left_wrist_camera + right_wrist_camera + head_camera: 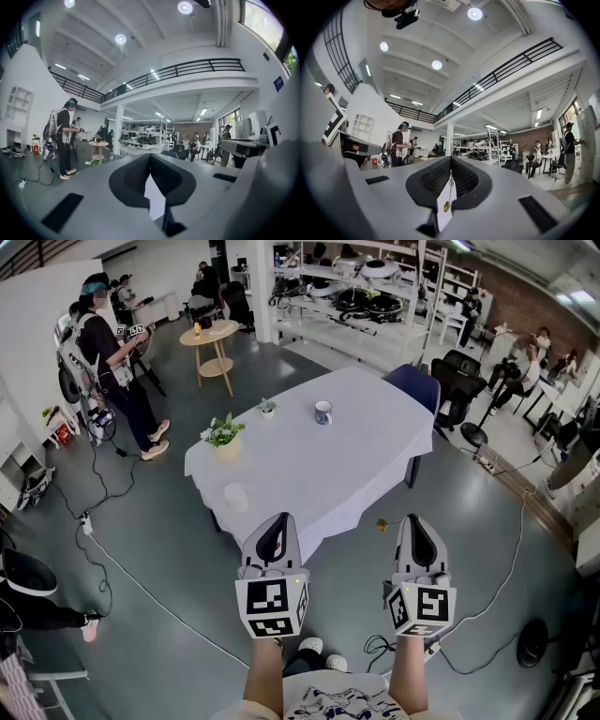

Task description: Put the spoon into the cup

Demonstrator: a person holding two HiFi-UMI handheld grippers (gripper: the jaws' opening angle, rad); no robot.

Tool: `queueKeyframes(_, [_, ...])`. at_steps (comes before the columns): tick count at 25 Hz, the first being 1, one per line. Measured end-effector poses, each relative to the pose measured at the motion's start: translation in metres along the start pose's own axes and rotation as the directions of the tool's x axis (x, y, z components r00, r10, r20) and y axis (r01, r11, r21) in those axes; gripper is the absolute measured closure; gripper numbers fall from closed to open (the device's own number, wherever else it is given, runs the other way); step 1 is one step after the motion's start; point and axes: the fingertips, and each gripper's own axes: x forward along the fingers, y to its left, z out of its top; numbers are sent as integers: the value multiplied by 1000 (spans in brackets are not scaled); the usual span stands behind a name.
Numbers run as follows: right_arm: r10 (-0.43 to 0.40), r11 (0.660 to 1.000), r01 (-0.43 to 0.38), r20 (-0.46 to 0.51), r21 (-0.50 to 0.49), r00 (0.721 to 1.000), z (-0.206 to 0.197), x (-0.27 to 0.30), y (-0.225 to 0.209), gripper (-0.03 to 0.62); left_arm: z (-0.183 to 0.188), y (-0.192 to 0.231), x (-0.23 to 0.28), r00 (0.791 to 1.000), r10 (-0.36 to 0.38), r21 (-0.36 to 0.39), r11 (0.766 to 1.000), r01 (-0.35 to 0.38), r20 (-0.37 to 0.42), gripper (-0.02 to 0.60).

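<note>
Right gripper jaws pinch thin spoon, left gripper jaws closed empty; loosely-hanging spoon could slip well short of cup.

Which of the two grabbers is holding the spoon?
The right gripper: its jaws are pinched shut on a thin gold spoon. The left gripper is shut too, but nothing is between its jaws.

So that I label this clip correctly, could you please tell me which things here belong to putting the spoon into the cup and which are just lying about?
For the job: spoon, pinched in the shut right gripper; cup on the white table.
Just lying about: leafy pot plant; small plant; round side table; blue chair.
</note>
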Motion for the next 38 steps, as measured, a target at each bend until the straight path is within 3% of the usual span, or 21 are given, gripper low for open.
queueKeyframes(13, [-4, 1000, 4, 0, 6, 1000, 3, 18, -2, 574, 7, 7, 16, 1000, 1, -6, 1000, -1, -2, 568])
queueKeyframes(28, [-33, 999, 33, 0, 28, 999, -22, 54, 13, 574, -16, 39, 59, 999, -40, -7, 999, 40, -35, 568])
queueKeyframes(38, [-35, 998, 36, -14, 42, 999, -41, 118, -30, 574, -24, 30, 130, 998, -28, -4, 1000, 28, -57, 568])
